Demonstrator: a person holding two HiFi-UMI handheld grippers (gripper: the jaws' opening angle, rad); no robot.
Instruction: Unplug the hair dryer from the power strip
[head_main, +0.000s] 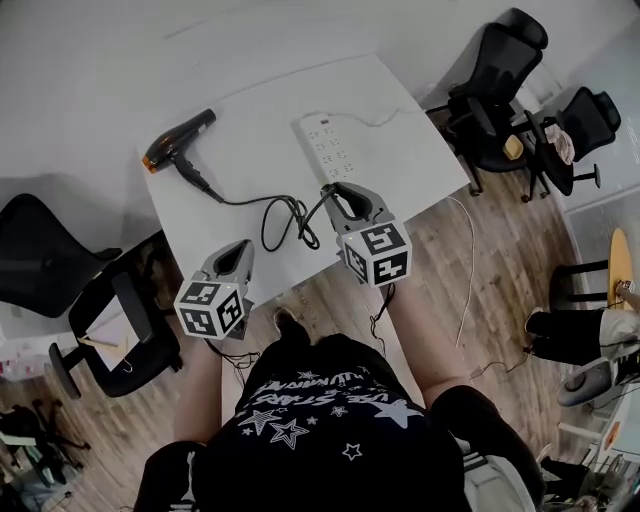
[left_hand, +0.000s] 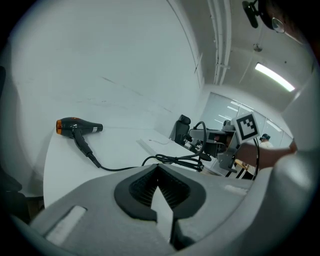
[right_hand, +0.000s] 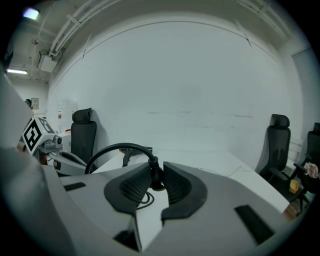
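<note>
The black and orange hair dryer (head_main: 178, 143) lies at the far left of the white table (head_main: 400, 160). Its black cord (head_main: 285, 220) coils mid-table and rises to the plug (head_main: 329, 190). My right gripper (head_main: 338, 196) is shut on that plug (right_hand: 154, 172), just off the near end of the white power strip (head_main: 335, 148); the prongs are hidden. In the right gripper view the cord (right_hand: 110, 150) arcs away leftward from my right gripper (right_hand: 156, 170). My left gripper (head_main: 238, 255) hovers at the table's front edge, shut on nothing. In the left gripper view the dryer (left_hand: 77, 127) and cord (left_hand: 172, 160) lie beyond my left gripper (left_hand: 158, 167).
Black office chairs stand at the left (head_main: 120, 320) and beyond the far right corner (head_main: 490, 90). The strip's white lead (head_main: 465, 270) hangs off the right edge to the wooden floor. A wall backs the table.
</note>
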